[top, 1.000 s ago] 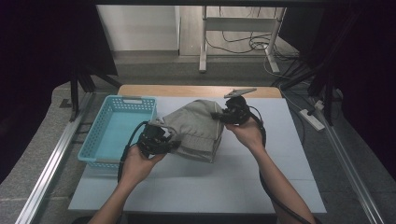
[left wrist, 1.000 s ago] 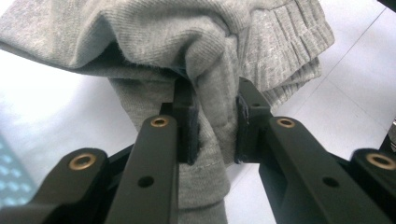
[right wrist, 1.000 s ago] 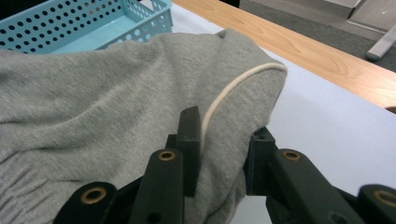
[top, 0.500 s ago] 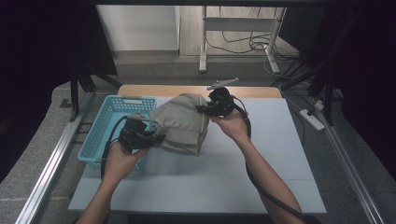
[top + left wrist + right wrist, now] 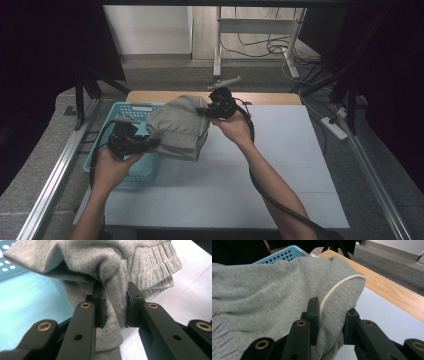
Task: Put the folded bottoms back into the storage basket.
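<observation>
High view first: compared with a second ago, the folded grey sweatshirt [image 5: 179, 127] has come up off the white table [image 5: 280, 165] and travelled leftward, so it now hangs partly over the right edge of the blue basket [image 5: 131, 107] instead of lying beside it. I'd say that means the carry is nearly done and what's left is getting the bundle fully over the basket and lowering it in. Going left to right from the basket: the left gripper [image 5: 150, 143] sits over the basket's near right corner, clamped on the lower left edge of the sweatshirt, and in the left gripper view [image 5: 115, 307] you can see a thick fold of fabric pinched between its black jaws. The sweatshirt itself is a soft heathered grey knit, folded into a chunky stack, with a ribbed cuff or hem hanging on its right side and a pale cord running along one edge. Further right of the basket, the right gripper [image 5: 204, 111] is clamped on the far right corner, with that cord pinched between its jaws in the right gripper view [image 5: 331, 320].
</observation>
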Tool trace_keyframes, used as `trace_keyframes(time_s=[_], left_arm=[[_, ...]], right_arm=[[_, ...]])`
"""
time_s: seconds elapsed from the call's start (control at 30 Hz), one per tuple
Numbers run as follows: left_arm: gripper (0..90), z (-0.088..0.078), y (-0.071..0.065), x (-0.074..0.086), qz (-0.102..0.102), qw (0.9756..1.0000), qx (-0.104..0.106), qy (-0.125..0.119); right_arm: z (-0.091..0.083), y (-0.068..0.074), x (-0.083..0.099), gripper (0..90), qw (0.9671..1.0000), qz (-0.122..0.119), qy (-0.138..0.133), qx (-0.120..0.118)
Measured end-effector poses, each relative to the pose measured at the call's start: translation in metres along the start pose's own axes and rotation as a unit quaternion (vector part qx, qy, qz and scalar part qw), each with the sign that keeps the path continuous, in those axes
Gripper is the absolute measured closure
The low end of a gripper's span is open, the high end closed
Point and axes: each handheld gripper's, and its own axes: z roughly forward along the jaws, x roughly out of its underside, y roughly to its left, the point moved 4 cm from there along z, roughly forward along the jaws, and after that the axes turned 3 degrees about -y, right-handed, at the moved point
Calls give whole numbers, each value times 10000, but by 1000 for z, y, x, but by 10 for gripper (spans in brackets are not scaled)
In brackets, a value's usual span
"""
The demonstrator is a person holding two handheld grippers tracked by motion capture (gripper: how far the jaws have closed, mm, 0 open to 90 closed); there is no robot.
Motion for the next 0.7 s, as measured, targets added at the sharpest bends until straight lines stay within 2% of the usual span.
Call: trace_keyframes(time_s=[0.17, 0.7], left_arm=[[735, -8, 11, 3, -146, 9999, -48, -64], [737, -37, 40, 11, -385, 9987, -256, -204]], right_arm=[[12, 7, -8, 730, 10000, -45, -3, -32], [47, 29, -28, 729, 9996, -204, 38, -185]])
